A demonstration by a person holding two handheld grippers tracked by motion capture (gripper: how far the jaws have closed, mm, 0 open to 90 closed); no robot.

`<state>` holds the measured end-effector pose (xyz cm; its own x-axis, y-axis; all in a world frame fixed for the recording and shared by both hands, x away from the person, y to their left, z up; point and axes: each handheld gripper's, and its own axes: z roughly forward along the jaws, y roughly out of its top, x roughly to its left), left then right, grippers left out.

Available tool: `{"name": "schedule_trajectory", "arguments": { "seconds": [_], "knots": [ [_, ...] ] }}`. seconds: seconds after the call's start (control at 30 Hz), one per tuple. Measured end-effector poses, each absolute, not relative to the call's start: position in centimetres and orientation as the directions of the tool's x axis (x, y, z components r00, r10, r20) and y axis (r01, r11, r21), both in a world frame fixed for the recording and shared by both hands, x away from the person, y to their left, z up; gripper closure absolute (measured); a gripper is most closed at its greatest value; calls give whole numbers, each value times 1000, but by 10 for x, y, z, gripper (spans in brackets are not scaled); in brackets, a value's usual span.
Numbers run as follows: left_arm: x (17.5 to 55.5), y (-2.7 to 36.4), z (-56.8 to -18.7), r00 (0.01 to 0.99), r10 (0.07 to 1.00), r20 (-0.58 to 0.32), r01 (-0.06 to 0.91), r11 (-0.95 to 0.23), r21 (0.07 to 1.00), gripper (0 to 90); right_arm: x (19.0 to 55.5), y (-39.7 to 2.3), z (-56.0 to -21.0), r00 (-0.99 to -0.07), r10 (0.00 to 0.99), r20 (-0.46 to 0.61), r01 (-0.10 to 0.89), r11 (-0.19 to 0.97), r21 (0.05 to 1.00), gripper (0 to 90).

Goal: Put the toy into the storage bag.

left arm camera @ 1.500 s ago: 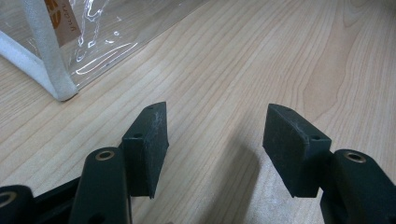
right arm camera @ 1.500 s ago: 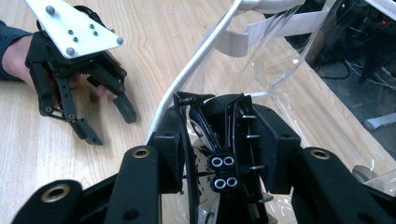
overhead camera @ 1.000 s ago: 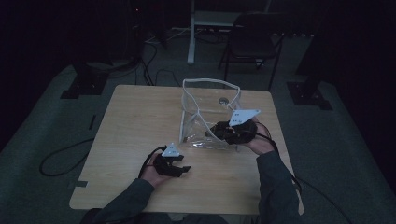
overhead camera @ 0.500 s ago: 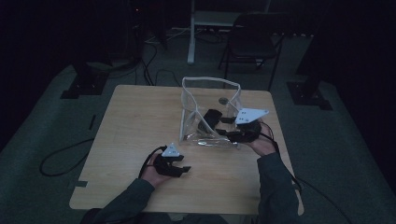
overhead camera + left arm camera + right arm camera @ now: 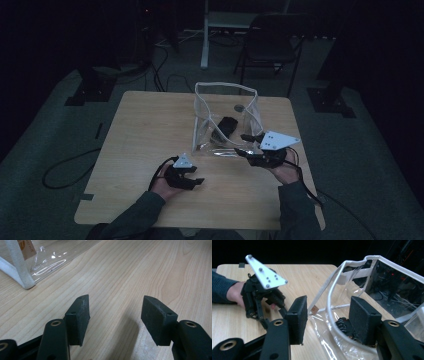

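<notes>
**Dim from above, bright up close**

From the high view the room around me is nearly black; only the table (image 5: 150, 150) catches weak, flat light, and detail is soft and grainy. My left gripper view is bright and sharp, with a soft shadow under the jaws and white glare on the clear bag (image 5: 53, 258). My right gripper view is well lit up close, black beyond the table edge.

The high view looks down on the table (image 5: 150, 150); both gripper views sit close, sharing the clear bag (image 5: 225, 120).
</notes>
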<state>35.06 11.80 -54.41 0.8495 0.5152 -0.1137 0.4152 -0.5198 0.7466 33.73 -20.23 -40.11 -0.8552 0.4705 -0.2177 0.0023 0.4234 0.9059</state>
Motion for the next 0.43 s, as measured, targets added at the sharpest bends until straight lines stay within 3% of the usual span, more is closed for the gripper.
{"name": "schedule_trajectory", "arguments": {
  "seconds": [0.43],
  "knots": [
    [351,118,-544,848,517,-114,418,-521,744,402,322,-213,-448,-861,492,-132,93,407,909,460]
  ]
}}
